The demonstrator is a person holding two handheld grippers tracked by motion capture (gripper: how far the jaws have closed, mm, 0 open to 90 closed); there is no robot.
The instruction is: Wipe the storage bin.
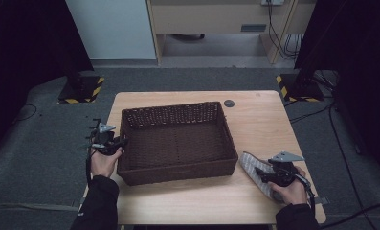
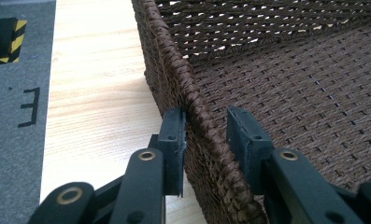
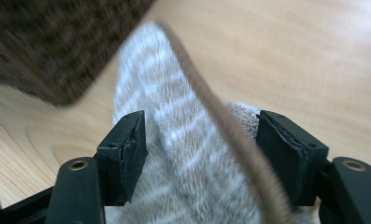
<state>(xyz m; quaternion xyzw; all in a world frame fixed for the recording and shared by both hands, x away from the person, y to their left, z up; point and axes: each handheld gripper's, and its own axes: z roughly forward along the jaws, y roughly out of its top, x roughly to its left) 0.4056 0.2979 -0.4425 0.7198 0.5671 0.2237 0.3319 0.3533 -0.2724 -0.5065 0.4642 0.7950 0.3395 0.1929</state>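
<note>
A dark brown woven basket (image 1: 178, 108) stands empty on the middle of the wooden table (image 1: 264, 120). My left gripper (image 1: 122, 143) is at its left wall. In the left gripper view my left gripper (image 2: 204, 116) straddles the braided rim (image 2: 174, 70), one jaw outside and one inside, shut on the wall. A grey striped cloth (image 1: 249, 163) with a brown edge lies on the table by the basket's front right corner (image 3: 57, 46). My right gripper (image 1: 260, 173) is low over it. Seen along its jaws, the right gripper (image 3: 202, 123) is open, and the cloth (image 3: 174, 107) lies loose between the pads.
A small dark disc (image 1: 229, 103) sits in the table behind the basket. Two black stand bases with yellow-black stripes (image 1: 82, 91) (image 1: 297, 88) flank the table's far side on the grey carpet. Cables run along the floor at right (image 1: 340, 143).
</note>
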